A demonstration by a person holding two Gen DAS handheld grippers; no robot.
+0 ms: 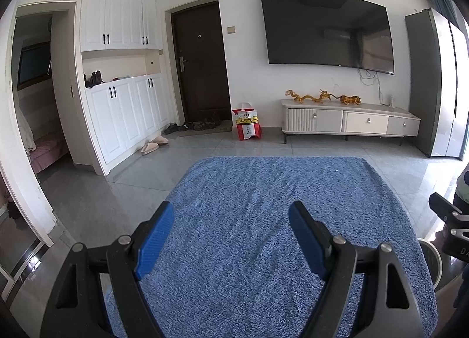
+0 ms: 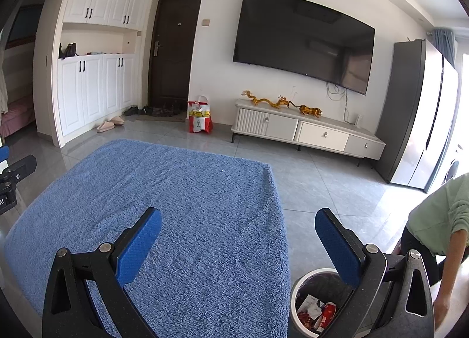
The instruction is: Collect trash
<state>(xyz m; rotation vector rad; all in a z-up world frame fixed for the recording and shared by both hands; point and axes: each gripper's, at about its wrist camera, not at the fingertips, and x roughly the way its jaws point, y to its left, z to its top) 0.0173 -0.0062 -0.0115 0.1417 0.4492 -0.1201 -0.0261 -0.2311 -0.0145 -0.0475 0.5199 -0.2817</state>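
1. Two grippers hover above a surface draped in a blue terry cloth (image 1: 263, 220); neither one holds anything.
2. In the left wrist view, the left gripper (image 1: 231, 238) has its jaws spread wide, its blue pads (image 1: 155, 241) apart over the cloth.
3. In the right wrist view, the right gripper (image 2: 239, 245) is likewise spread wide, its left pad over the cloth and its right pad (image 2: 337, 247) over the trash bin.
4. Trash bin (image 2: 304, 282): a round white bin with a dark liner, on the floor just beside the right edge of the cloth.
5. Trash (image 2: 318, 310) lies inside the bin: crumpled white paper and red wrappers or a cup, too small to name exactly.
6. A person in a green top (image 2: 442, 215) bends at the right edge, near the bin.
7. Across the grey tiled floor (image 2: 322, 179), a red and white KFC bag (image 1: 246, 125) stands by the wall, between the dark entrance door (image 1: 202, 65) and the low TV cabinet (image 1: 348, 119).
8. Golden dragon and tiger figures (image 1: 322, 97) sit on that cabinet, below the wall-mounted TV (image 1: 328, 27).
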